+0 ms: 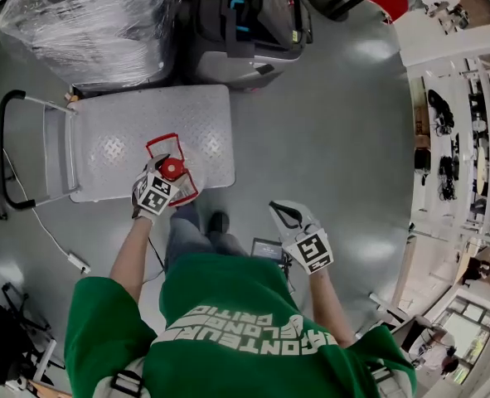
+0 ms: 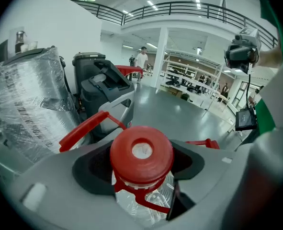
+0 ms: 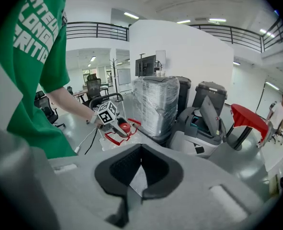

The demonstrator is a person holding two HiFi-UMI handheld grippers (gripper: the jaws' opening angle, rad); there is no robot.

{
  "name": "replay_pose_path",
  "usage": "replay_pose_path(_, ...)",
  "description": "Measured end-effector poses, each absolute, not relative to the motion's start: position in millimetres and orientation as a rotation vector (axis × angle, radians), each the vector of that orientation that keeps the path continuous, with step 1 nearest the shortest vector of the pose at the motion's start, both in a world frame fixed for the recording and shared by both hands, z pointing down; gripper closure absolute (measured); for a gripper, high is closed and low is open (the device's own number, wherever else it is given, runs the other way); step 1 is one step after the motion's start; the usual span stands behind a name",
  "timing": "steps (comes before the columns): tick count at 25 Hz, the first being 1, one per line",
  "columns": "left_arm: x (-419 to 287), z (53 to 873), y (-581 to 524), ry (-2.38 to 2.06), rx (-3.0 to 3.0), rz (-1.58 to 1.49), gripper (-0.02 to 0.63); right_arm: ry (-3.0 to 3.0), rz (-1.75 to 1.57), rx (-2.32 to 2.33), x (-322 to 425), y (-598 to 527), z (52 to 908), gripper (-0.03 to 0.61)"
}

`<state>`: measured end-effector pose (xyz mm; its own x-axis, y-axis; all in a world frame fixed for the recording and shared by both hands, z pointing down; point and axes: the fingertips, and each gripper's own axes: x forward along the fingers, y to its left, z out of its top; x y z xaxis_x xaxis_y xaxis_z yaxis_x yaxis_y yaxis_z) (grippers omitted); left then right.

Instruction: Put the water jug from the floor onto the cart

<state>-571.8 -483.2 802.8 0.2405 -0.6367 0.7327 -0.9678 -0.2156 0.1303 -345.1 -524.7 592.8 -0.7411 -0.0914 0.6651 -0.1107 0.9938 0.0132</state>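
Observation:
The water jug point(image 1: 172, 169) is clear plastic with a red cap point(image 2: 141, 152) and a red carrying frame. It is at the near edge of the grey cart point(image 1: 112, 152); I cannot tell whether it rests on the deck or hangs just above it. My left gripper point(image 1: 168, 179) is shut around the jug's neck below the cap, with the jaws on both sides of it in the left gripper view. My right gripper point(image 1: 284, 214) is off to the right above the floor, shut and empty, its jaw tips point(image 3: 128, 195) meeting. The right gripper view shows the jug point(image 3: 124, 127) from the side.
The cart's black push handle point(image 1: 4, 148) stands at its left end. Behind the cart are a plastic-wrapped load point(image 1: 87, 23) and a grey machine point(image 1: 245, 23). A white cable with a plug block point(image 1: 77, 262) lies on the floor at left. A small screen device point(image 1: 267, 247) is by my feet.

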Motion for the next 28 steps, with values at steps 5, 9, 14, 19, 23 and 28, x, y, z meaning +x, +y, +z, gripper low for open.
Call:
replay_pose_path(5,-575,830,-494,-1.407,1.937,0.793,0.276,-2.374,0.050,0.140,-346,-527,600,0.586)
replay_pose_path(9,-584,851,-503,-1.364,1.941,0.847,0.276,-2.347,0.061,0.151,-347,-531,603,0.586)
replay_pose_path(14,-592,876,-512,-1.318,1.937,0.900,0.276,-2.313,0.088,0.169,-342,-533,609,0.586)
replay_pose_path(19,-601,896,-526,-1.295,1.929,0.936,0.276,-2.284,0.103,0.167,-343,-535,612,0.586)
replay_pose_path(23,-604,914,-531,-1.270,1.913,0.971,0.276,-2.260,0.109,0.156,-345,-534,614,0.586)
replay_pose_path(28,-606,940,-528,-1.241,1.888,1.029,0.278,-2.230,0.120,0.172,-342,-534,615,0.586)
